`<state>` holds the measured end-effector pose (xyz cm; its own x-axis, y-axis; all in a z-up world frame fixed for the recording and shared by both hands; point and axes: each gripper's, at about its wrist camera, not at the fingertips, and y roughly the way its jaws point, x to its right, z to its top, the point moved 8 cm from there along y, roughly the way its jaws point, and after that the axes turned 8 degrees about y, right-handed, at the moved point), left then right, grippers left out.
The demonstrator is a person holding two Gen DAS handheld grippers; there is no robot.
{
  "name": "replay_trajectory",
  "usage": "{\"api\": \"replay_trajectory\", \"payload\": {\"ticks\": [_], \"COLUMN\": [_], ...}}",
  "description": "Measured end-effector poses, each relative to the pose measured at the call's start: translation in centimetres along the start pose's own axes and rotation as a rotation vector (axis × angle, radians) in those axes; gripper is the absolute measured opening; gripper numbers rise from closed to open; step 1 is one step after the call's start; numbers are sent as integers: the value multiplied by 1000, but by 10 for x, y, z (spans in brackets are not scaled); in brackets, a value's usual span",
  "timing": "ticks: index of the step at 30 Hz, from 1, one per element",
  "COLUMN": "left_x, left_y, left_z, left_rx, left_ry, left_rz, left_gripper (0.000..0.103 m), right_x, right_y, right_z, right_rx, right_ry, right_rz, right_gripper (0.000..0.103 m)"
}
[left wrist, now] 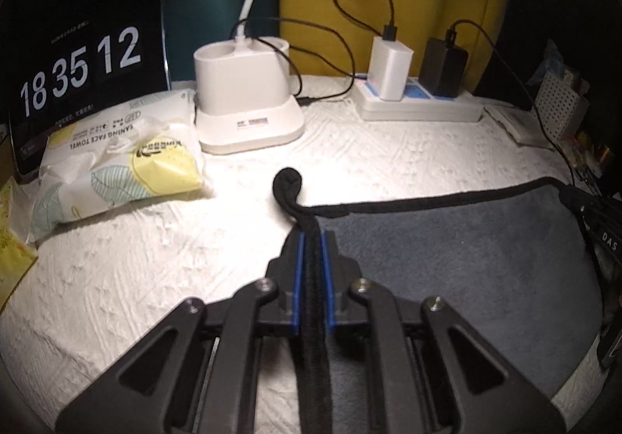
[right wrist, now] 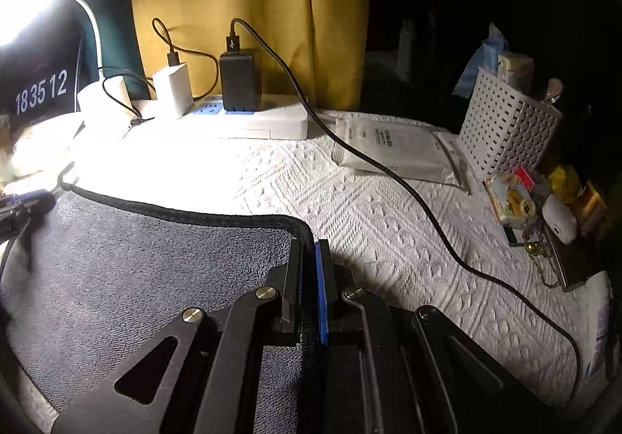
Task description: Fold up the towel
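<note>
A grey towel [left wrist: 458, 270] with black piping lies on the white textured table cover [left wrist: 136, 263]. My left gripper [left wrist: 311, 235] is shut on the towel's black edge at its far left corner, and the corner tip curls up beyond the fingertips. My right gripper [right wrist: 309, 245] is shut on the towel [right wrist: 128, 270] at its far right corner. The far edge of the towel runs between the two grippers. The right gripper shows at the right edge of the left wrist view [left wrist: 579, 200], and the left gripper at the left edge of the right wrist view [right wrist: 35, 202].
A face towel pack [left wrist: 116, 158], a clock screen [left wrist: 81, 72], a white charging base [left wrist: 248, 99] and a power strip [left wrist: 416, 99] with chargers stand along the back. A black cable [right wrist: 427, 216] crosses the cover at right, near a white pack [right wrist: 392, 150], a basket [right wrist: 509, 130] and small items [right wrist: 544, 216].
</note>
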<state>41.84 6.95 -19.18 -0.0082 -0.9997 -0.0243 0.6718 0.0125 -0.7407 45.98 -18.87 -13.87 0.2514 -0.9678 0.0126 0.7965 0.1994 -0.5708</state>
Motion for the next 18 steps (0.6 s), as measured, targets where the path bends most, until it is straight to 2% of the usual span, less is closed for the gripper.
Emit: {"api": "replay_trajectory", "payload": {"ticks": [2,9,14,17,18], "left_x": [-1,-2,-8,-13,-14], "left_y": [5,4,1,-2,-4], "left_z": [-2,-3,-4,-5,-5], "left_rx": [-27,-31,-34,-33,-30], "left_ry": [-4,4,-4,-15,-21], "left_rz": [-4,9,31,37,31], "left_gripper": [10,14,27,48,51], "right_x": [0,1,2,4,4], "right_y": [4,14,15,15,14], "right_z": [-2,-8,-11,-12,-12], "right_rx": [-21,-76,-90,-93,-94], "right_ry": [-4,-1,3,5,6], "right_rz": [-7,-27,-35,-45,-48], "right_gripper": [7,7,9,16,17]}}
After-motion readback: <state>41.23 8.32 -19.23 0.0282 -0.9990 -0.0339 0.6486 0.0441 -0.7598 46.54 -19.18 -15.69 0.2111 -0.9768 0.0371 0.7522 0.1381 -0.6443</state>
